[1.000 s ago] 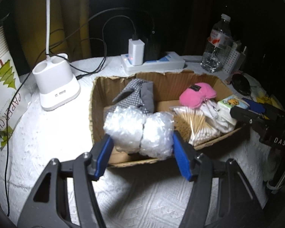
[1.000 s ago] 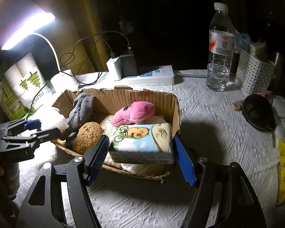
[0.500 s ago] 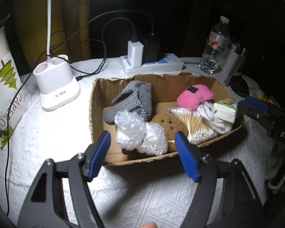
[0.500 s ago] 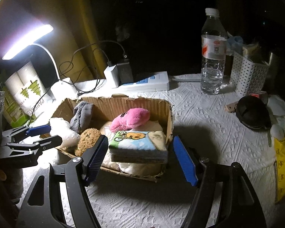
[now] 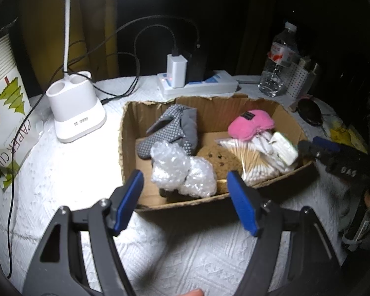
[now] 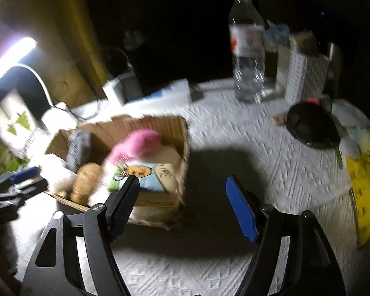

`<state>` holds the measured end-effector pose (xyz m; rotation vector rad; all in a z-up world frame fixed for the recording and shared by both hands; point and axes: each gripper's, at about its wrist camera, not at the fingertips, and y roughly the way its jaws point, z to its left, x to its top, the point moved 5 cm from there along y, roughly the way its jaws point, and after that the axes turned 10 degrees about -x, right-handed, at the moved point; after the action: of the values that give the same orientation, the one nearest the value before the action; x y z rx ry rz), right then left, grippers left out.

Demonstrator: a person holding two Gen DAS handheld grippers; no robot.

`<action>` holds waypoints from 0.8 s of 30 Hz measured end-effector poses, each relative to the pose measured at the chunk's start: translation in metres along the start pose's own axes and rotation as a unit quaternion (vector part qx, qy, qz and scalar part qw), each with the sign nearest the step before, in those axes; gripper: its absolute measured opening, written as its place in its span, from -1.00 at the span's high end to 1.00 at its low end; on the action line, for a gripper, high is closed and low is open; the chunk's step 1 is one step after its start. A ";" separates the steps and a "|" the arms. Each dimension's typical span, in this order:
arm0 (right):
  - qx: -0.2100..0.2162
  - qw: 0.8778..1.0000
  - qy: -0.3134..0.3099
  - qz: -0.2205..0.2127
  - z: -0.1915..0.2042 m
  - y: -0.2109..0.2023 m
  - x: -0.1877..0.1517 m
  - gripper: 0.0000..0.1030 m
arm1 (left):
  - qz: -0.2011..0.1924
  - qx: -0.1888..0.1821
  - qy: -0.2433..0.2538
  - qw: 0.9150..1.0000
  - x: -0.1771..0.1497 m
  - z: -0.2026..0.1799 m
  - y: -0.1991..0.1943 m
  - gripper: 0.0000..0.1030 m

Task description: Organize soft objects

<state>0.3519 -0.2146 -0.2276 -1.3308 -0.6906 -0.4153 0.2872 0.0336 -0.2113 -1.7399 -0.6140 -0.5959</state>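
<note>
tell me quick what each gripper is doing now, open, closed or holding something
left gripper: open, holding nothing.
right gripper: open, holding nothing.

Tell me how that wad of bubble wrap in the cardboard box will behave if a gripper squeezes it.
The bubble wrap looks crumpled and airy, so it probably compresses and springs back. Likely very light. Its glossy film may slip between pads.

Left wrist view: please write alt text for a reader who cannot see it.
The open left gripper hovers before a cardboard box holding bubble wrap, a grey mitt, a pink plush and cotton swabs. A white lamp base and power strip stand behind.
</note>
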 end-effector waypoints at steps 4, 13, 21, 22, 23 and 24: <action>-0.001 1.000 0.004 0.012 -0.003 0.008 -0.008 -0.47 | 0.003 0.001 -0.001 1.000 -0.001 0.001 0.003 -0.39; -0.002 1.000 0.001 -0.001 -0.001 -0.004 -0.007 -0.48 | -0.005 -0.001 0.003 1.000 0.000 -0.003 -0.005 -0.39; 0.004 1.000 -0.007 -0.015 0.007 -0.025 -0.007 -0.48 | -0.020 -0.005 0.007 1.000 -0.001 -0.010 -0.025 -0.39; 0.004 1.000 -0.008 -0.018 0.008 -0.029 -0.008 -0.48 | -0.022 -0.005 0.007 1.000 -0.002 -0.011 -0.027 -0.39; 0.005 1.000 -0.009 -0.019 0.009 -0.031 -0.008 -0.48 | -0.025 -0.005 0.008 1.000 -0.002 -0.012 -0.030 -0.39; 0.006 1.000 -0.010 -0.022 0.010 -0.035 -0.008 -0.48 | -0.026 -0.005 0.008 1.000 -0.003 -0.012 -0.033 -0.39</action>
<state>0.3212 -0.2133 -0.2064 -1.3115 -0.7382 -0.4329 0.2617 0.0288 -0.1876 -1.7320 -0.6483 -0.6499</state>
